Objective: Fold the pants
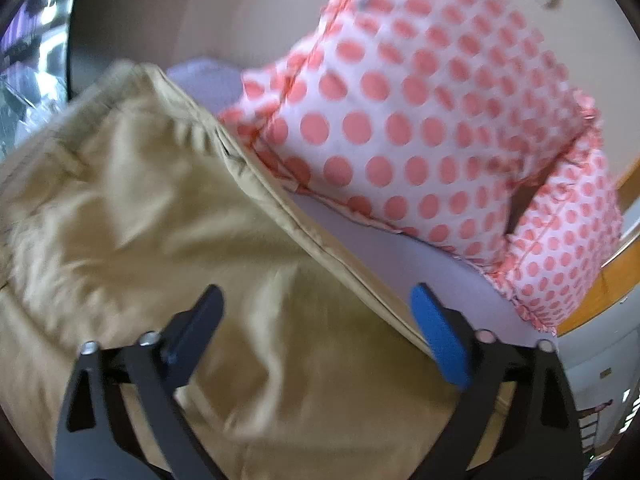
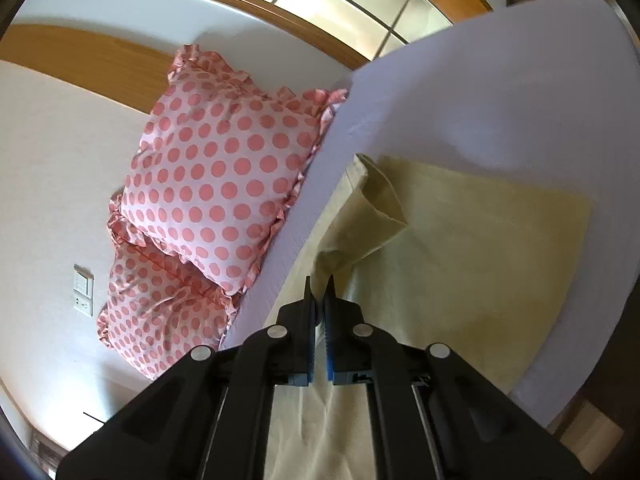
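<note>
Tan pants [image 1: 160, 216] lie on a pale lilac bed sheet [image 1: 380, 248]. In the left wrist view my left gripper [image 1: 316, 300] is open and empty just above the cloth, its jaws wide apart; the pants' seamed edge runs diagonally past its blue fingertip [image 1: 436, 328]. In the right wrist view my right gripper [image 2: 319, 284] is shut on a fold of the pants [image 2: 460, 248], lifting the cloth near the bed's edge; the rest lies flat on the sheet [image 2: 520, 92].
Two white pillows with coral dots [image 1: 420, 120] lean at the head of the bed and show in the right wrist view [image 2: 216, 184]. A wooden headboard [image 2: 100, 64] and a wall switch [image 2: 83, 290] stand behind.
</note>
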Tool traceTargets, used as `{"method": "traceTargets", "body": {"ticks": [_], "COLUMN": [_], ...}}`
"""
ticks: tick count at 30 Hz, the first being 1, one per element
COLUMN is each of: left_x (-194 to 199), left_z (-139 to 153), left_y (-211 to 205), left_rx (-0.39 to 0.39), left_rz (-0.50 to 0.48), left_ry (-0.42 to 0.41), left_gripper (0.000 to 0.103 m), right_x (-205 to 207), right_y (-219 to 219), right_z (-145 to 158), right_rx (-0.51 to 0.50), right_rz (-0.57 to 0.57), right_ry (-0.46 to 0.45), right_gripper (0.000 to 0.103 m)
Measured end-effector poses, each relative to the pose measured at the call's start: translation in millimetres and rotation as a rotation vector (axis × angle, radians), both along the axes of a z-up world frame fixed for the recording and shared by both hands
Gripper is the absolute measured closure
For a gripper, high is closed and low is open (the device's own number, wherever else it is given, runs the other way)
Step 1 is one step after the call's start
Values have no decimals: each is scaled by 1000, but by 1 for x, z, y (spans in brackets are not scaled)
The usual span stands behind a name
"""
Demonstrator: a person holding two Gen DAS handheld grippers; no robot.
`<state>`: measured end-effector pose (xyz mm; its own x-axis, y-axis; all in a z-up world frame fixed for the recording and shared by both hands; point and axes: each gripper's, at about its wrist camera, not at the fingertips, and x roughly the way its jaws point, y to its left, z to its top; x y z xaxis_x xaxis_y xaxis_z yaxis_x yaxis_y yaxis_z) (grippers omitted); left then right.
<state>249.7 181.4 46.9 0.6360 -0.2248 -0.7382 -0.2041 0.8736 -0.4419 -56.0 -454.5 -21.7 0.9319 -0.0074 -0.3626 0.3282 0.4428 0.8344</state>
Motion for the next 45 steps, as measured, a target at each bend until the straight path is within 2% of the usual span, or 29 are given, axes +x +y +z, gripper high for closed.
{"method": "traceTargets", "body": {"ticks": [1,3,4,5,6,7,8,10,12,13,15,17,19,22,25,27,29,36,39,45], "left_x": [9,27,32,35,35,33,24,-1,-52,-72,-138,-200,-242,-290,-300,-304,-308,-319,-318,-328], "left_z": [-5,-19,-24,-27,-28,-28,-22,-5,19,26,33,22,3,-39,-57,-53,-52,-58,-58,-59], "left_y": [0,5,8,12,16,19,22,21,21,22,23,25,30,44,41,35,33,39,37,38], "left_rx": [-1,-26,-47,-75,-92,-103,-109,-72,-38,-30,14,42,25,-83,-103,-58,-44,-83,-81,-68], "left_rz": [3,34,49,63,74,88,94,82,57,50,53,81,115,173,187,185,186,168,158,138], "left_ry": [26,78,80,69,62,58,38,-15,-97,-122,-179,-190,-171,-113,-118,-137,-154,-168,-164,-161], "left_gripper": [26,36,52,78,91,97,98,98,98,98,94,89,89,89,89,89,89,89,89,84], "right_x": [0,0,1,1,1,1,0,-6,-15,-22,-33,-42,-50,-56,-56,-57,-57,-59,-60,-71], "right_y": [-1,-1,-1,-1,-1,-1,-1,-1,-2,-3,-5,-6,-9,-11,-10,-10,-10,-9,-5,13], "right_z": [0,1,1,0,1,2,4,10,17,21,24,20,10,-5,-12,-13,-13,-13,-13,-1], "right_rx": [0,0,-4,-6,-5,-1,-2,-15,-38,-52,-64,-68,-52,-41,-60,-57,-69,-73,-86,-219], "right_rz": [0,2,0,1,0,1,1,-8,-25,-37,-49,-69,-88,-105,-114,-114,-120,-124,-130,-152], "right_ry": [-4,-7,-3,-1,0,1,-3,-19,-39,-48,-56,-44,-16,32,65,66,72,84,115,186], "right_gripper": [99,99,99,99,99,99,99,99,99,99,99,99,99,99,99,99,99,99,99,97]}}
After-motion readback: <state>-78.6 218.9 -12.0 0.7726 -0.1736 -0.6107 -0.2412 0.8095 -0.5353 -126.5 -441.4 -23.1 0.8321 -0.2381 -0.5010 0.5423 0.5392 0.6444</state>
